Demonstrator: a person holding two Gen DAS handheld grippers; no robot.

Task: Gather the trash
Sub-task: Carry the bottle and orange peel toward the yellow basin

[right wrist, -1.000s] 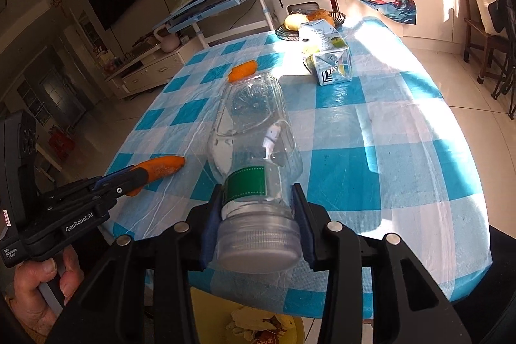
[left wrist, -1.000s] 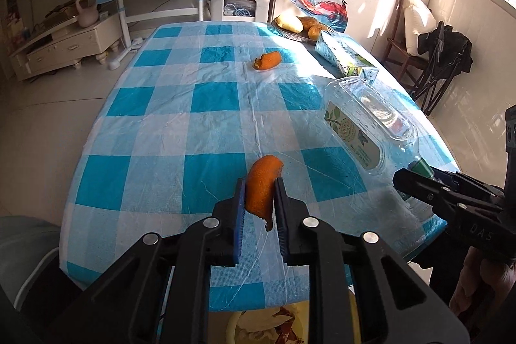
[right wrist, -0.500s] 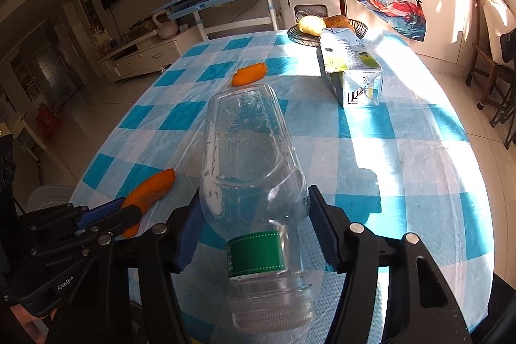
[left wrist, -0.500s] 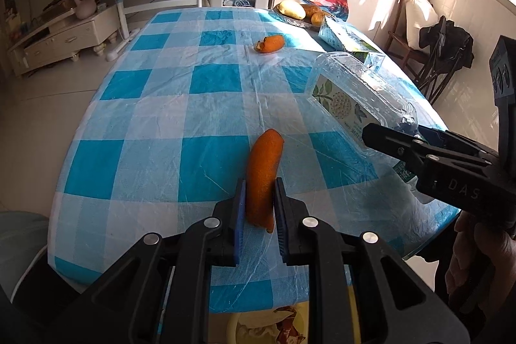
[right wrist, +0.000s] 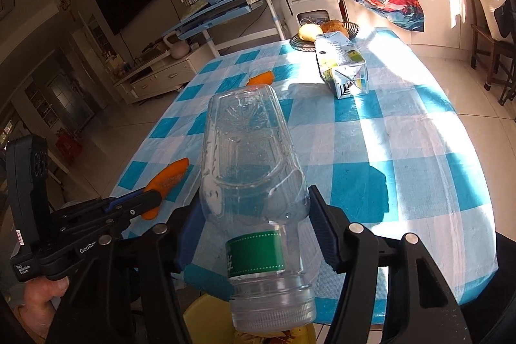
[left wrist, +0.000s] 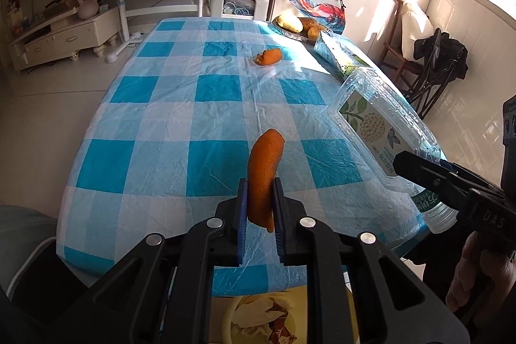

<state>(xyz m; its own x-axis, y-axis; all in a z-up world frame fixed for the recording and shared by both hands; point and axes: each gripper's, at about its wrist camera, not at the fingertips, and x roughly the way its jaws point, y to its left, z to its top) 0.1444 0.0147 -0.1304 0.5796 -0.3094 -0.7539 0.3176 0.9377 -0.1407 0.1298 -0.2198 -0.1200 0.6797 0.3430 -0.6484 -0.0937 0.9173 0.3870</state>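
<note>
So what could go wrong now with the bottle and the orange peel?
1. The right claw sits wide around the bottle, which hangs mouth down. It could slip out and miss the yellow bin, since only a bit of the bin shows below.
2. The left claw pinches just the lower end of the orange peel, so the peel might slide out onto the tablecloth.
</note>
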